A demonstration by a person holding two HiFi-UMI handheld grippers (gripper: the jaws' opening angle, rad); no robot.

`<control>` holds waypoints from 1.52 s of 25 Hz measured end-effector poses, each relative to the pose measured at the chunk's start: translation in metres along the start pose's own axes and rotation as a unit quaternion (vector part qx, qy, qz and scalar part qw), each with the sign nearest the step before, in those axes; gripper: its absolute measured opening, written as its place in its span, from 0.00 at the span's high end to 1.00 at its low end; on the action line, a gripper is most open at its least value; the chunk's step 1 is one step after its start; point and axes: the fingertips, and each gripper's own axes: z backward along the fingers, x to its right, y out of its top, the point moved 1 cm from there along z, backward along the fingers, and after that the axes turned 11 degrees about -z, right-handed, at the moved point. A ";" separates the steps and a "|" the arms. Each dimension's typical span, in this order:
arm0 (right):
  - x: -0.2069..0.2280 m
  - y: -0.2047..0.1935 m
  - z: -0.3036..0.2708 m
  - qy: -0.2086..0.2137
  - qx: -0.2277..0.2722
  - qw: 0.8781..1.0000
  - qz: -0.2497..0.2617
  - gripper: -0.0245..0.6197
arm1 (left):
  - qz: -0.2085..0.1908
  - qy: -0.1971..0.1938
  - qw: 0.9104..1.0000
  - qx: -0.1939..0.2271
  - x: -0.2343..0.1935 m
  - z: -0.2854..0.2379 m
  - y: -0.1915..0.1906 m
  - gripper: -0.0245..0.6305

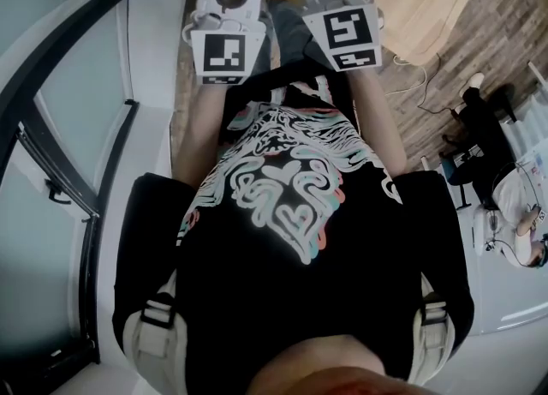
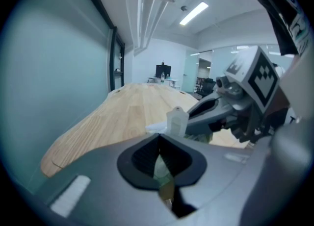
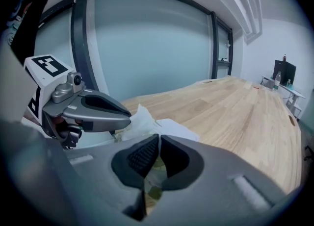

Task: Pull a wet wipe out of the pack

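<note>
Fingers (image 2: 140, 159) of the left gripper (image 2: 158, 138) are meeting at their tips low in the centre of the left gripper view, leaving only a thin slit. Whether they are pinching anything I cannot tell. Through the gap behind the tips the greenish pack (image 2: 162, 171) is showing, lying under the gripper on the wooden table (image 2: 127, 107). Right of centre the right gripper (image 2: 195, 115) is reaching in, its tips touching a white upright piece (image 2: 177, 120); wipe or flap is unclear.

In the right gripper view its own jaws are pressing together low in the centre, and the pack is peeking through the gap beneath them. Just above, a crumpled wet wipe (image 3: 140, 117) is standing beside the left gripper's tip, with a flat white sheet (image 3: 174, 128) lying to its right.

In the head view both grippers are sitting at the top edge, above the person's patterned black T-shirt (image 1: 291, 213). Their fingertips are running out of frame, and the pack is hidden.
</note>
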 end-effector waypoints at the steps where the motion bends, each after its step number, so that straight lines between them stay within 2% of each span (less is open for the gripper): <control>1: 0.000 0.000 0.000 0.000 0.001 1.000 0.001 0.94 | -0.002 0.000 1.000 -0.001 0.000 0.000 0.000 0.98; 11: -0.002 0.006 0.007 -0.003 0.014 1.000 0.013 0.95 | -0.003 0.005 1.000 0.005 -0.001 0.004 0.009 0.98; 38: -0.004 0.016 0.025 -0.010 0.041 0.999 -0.003 0.95 | -0.019 0.013 0.999 0.026 -0.013 0.015 0.034 0.98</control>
